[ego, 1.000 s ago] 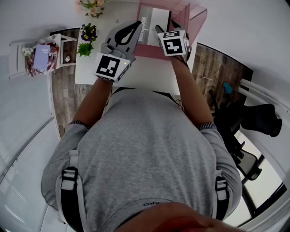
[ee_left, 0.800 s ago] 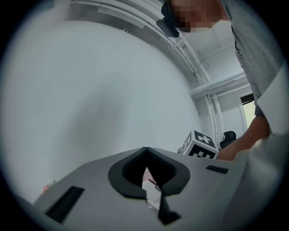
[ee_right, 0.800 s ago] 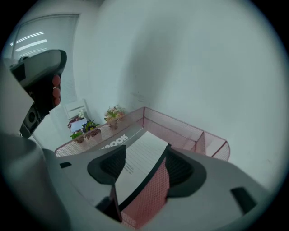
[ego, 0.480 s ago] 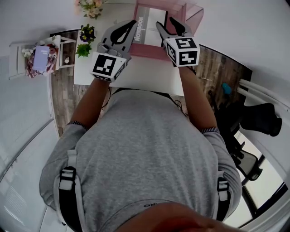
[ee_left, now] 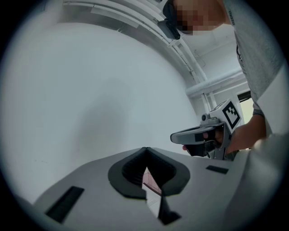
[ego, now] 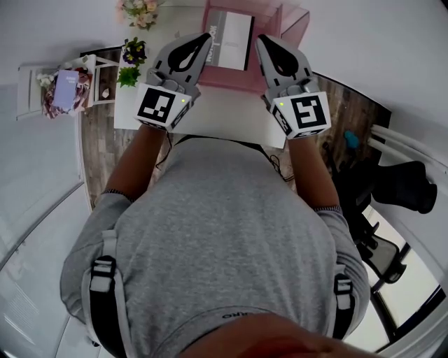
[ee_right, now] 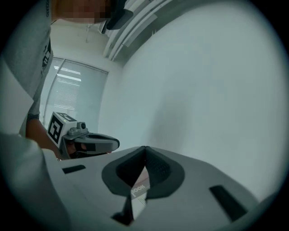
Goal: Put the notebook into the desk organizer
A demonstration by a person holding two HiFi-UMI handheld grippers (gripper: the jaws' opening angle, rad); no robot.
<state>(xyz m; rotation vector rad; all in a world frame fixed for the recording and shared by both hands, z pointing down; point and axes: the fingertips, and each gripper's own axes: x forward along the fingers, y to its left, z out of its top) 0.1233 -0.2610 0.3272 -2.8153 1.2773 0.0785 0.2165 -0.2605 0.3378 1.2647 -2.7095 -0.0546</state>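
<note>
notebook [ego: 234, 38] sits in the pink organizer [ego: 297, 24] on the bench [ego: 224, 115]. left gripper [ego: 204, 36] jaws are closed, empty; right gripper [ego: 261, 39] jaws have just closed, empty.

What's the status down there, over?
Left gripper shut, empty. Right gripper jaws just closed, empty. Notebook in pink organizer. Nothing in the way.

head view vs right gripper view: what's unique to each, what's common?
Head view only: the pink organizer on the white desk, potted flowers, the person's torso. Right gripper view only: window blinds. Both: the left gripper, the shut right gripper and the notebook.
</note>
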